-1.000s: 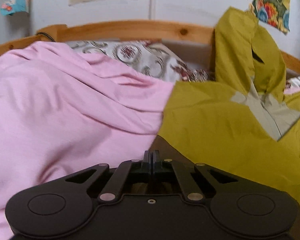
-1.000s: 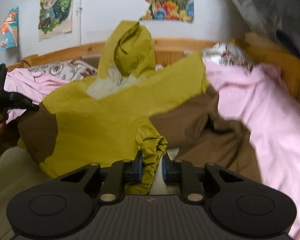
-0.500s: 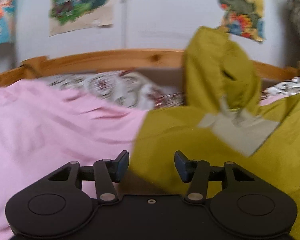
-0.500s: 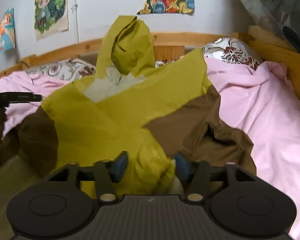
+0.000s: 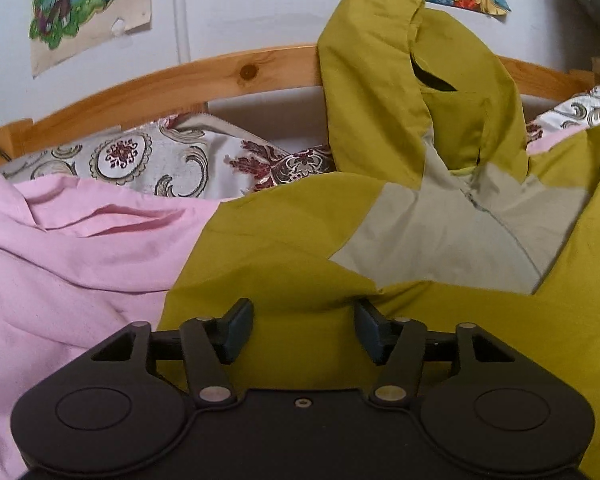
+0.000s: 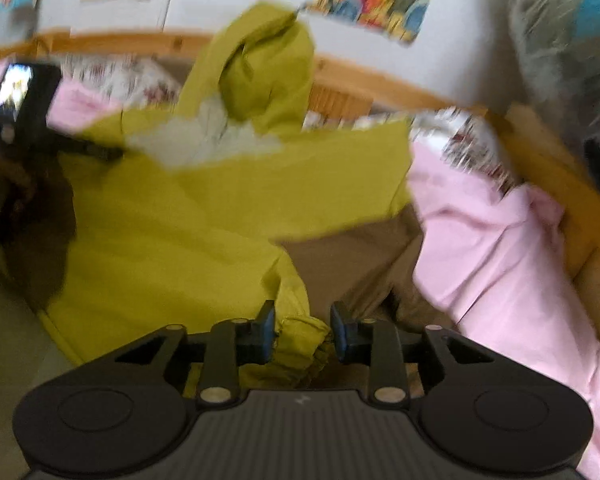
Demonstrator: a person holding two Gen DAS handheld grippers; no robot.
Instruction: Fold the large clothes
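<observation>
1. The left gripper (image 5: 303,330) has its jaws apart over the yellow-green body of the jacket (image 5: 300,248); they have just been opening further, and nothing sits clamped between them.
2. The right gripper (image 6: 302,334) has its jaws around the jacket's gathered cuff (image 6: 300,344); they have just been closing in, yet a sliver of gap shows on each side, so the pads do not press the cloth.
3. The jacket lies spread on the pink sheet (image 5: 72,256) of the bed, its hood (image 5: 400,92) propped upright against the wooden headboard (image 5: 220,76).
4. A pale grey panel (image 5: 452,232) with a zipper sits just below the hood.
5. A brown section (image 6: 352,256) of the jacket lies just beyond the right gripper.
6. A patterned pillow (image 5: 160,160) rests between sheet and headboard.
7. The right wrist view is motion-blurred.
</observation>
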